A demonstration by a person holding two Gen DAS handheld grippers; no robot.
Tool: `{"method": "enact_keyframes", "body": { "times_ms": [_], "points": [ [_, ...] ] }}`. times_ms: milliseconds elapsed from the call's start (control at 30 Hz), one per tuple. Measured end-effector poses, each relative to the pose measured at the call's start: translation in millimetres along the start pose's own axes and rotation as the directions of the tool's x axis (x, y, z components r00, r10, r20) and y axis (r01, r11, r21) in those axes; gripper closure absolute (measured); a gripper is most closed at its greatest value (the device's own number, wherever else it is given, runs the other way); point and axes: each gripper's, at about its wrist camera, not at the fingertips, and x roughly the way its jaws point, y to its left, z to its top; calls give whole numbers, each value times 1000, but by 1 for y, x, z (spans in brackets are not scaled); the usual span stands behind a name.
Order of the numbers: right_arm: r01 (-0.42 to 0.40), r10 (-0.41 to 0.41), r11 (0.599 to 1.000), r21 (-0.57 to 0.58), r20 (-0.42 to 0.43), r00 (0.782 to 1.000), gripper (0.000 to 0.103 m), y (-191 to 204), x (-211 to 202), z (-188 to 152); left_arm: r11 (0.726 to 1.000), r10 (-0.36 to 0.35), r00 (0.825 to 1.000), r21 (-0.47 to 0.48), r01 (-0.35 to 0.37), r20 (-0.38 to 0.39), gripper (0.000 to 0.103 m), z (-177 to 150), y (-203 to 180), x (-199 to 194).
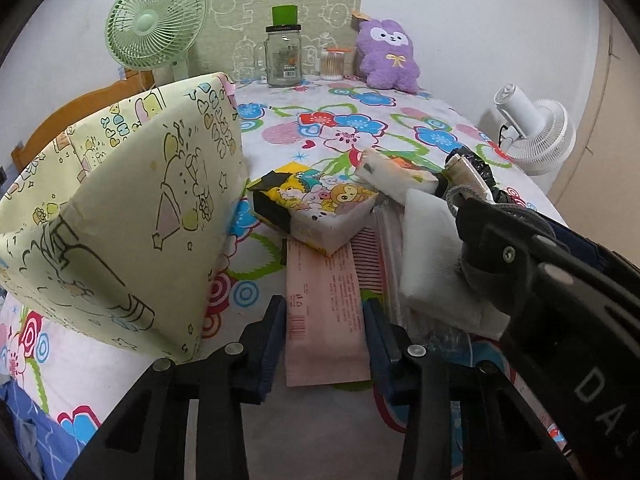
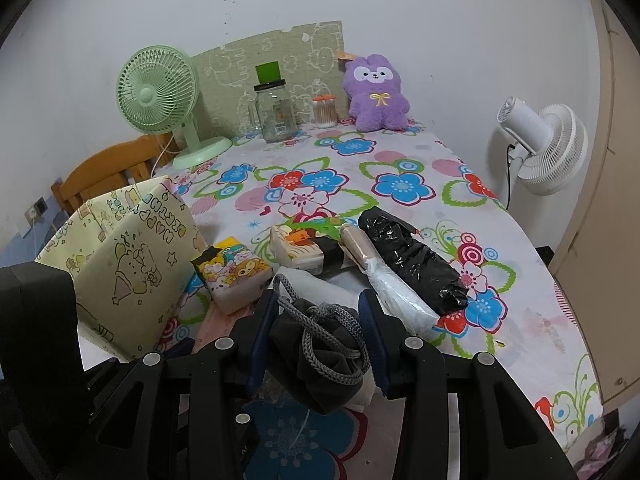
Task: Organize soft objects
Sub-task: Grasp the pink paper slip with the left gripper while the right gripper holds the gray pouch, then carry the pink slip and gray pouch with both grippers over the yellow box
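Observation:
A flat pink packet [image 1: 320, 280] lies on the floral tablecloth [image 1: 360, 120], and my left gripper [image 1: 325, 304] is shut on it, a blue pad against each long edge. A cartoon-print tissue pack [image 1: 316, 204] rests on the packet's far end. My right gripper [image 2: 319, 300] is shut on a dark grey drawstring pouch [image 2: 320, 360] with a grey cord, held just above a white foam pad [image 1: 432, 256]. Behind these lie a white printed tissue pack [image 2: 298, 250], a beige roll [image 2: 358, 246] and a black plastic-wrapped bundle [image 2: 412, 264]. A purple plush [image 2: 376, 94] sits at the far edge.
A pale yellow cartoon-print box [image 1: 132, 208] stands close on the left. At the back are a green fan [image 2: 158, 92], a glass jar [image 2: 276, 114] and a cotton-swab tub [image 2: 324, 112]. A white fan [image 2: 548, 144] stands off the right edge, a wooden chair [image 2: 108, 172] on the left.

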Motion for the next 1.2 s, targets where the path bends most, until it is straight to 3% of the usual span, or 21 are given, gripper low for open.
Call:
{"method": "enact_keyframes", "body": {
  "times_ms": [1200],
  "points": [
    [-13,13,1000,-3,102,995,59,4,-55,11,999,-34,990,20,32,135,64,13,-10,-68]
  ]
}}
